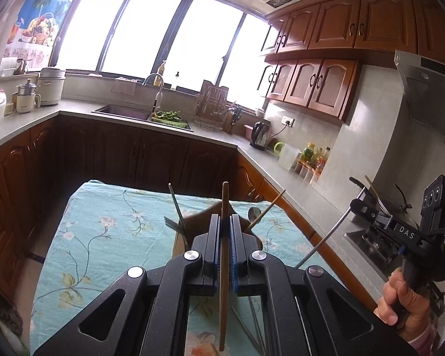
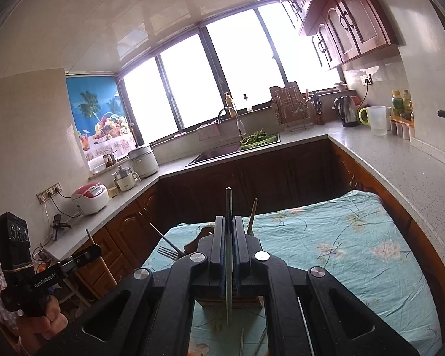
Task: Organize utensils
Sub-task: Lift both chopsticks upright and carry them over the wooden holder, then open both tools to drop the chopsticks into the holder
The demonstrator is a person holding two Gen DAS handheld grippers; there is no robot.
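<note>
Left gripper (image 1: pixel 225 238) is clamped on a wooden chopstick (image 1: pixel 224 255), right gripper (image 2: pixel 229 237) on a metal one (image 2: pixel 229 255). I'm gripping both mid-shaft, tips up, above the wooden holder (image 1: pixel 192 225) on the floral cloth (image 1: pixel 109 231), probably so they drop in upright.

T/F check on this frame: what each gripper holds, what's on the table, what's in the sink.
1. The left gripper is shut on a brown wooden chopstick. True.
2. The right gripper is open and empty. False: it is shut on a thin grey metal chopstick.
3. A teal floral tablecloth covers the table. True.
4. The brown wooden utensil holder is empty. False: a metal fork and other utensils stick out of it.
5. A green basket of leafy vegetables sits at the sink. True.
</note>
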